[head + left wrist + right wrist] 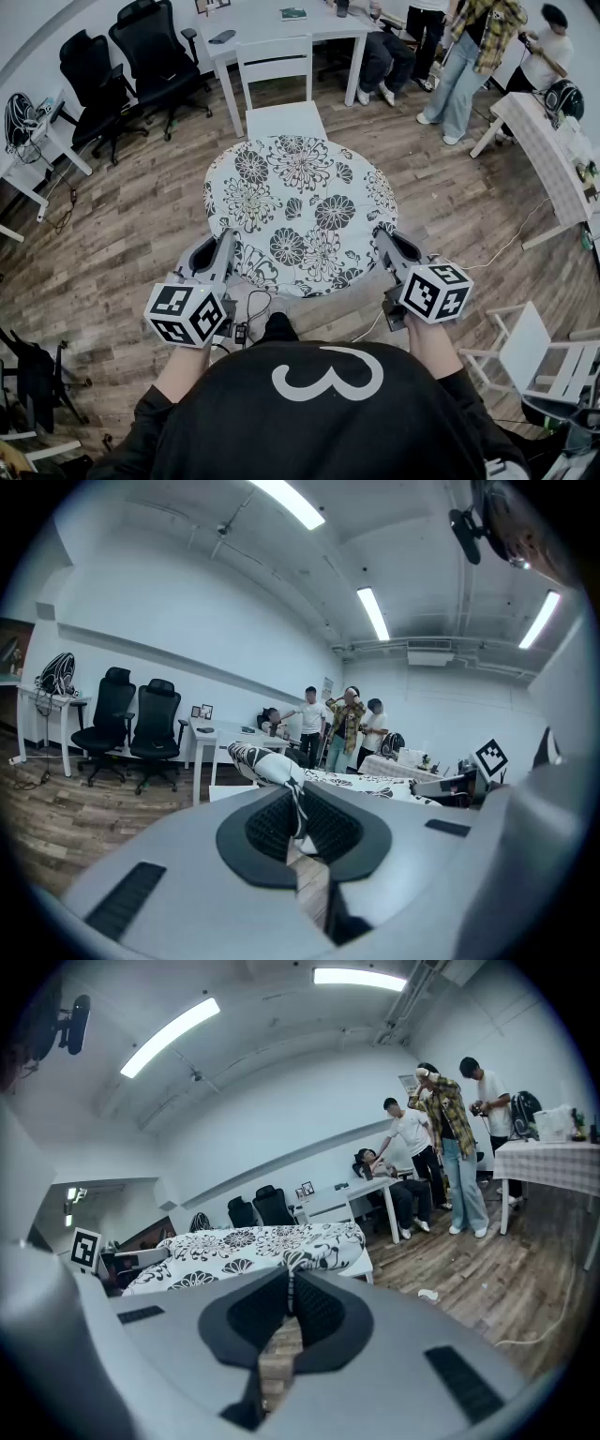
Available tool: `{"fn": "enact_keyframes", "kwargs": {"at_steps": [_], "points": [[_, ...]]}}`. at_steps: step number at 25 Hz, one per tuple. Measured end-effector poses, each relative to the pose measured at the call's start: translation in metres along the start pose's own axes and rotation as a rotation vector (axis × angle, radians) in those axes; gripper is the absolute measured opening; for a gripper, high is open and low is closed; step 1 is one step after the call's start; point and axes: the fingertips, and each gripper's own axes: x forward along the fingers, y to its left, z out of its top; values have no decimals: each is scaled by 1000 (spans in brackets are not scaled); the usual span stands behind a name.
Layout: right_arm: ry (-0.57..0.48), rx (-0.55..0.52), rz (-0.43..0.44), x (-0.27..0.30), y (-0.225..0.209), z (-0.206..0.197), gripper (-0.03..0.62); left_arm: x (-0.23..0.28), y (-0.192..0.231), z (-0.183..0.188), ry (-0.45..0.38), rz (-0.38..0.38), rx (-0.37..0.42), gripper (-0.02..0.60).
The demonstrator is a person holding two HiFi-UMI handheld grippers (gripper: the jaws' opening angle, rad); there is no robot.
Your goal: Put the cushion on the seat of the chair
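Note:
A round cushion with a black-and-white flower print hangs flat between my two grippers, above the wooden floor. My left gripper is shut on its near left edge, and the pinched fabric shows between the pads in the left gripper view. On the near right edge my right gripper is shut too, with the cushion spreading away from its jaws. The white chair stands just beyond the cushion, its seat facing me and partly covered by the cushion's far rim.
A white table stands behind the chair, with black office chairs at the back left. Several people are at the back right beside a checked table. A small white chair stands at the lower right.

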Motion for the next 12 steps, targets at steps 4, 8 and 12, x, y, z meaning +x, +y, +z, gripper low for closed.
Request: {"fn": "enact_keyframes", "kwargs": {"at_steps": [4, 8, 12], "points": [[6, 0, 1, 1, -3, -2, 15, 6, -3, -1, 2, -1, 9, 23], [6, 0, -7, 11, 3, -5, 15, 8, 9, -2, 7, -10, 8, 23], [3, 9, -9, 19, 5, -8, 15, 13, 18, -5, 15, -15, 7, 23]]}}
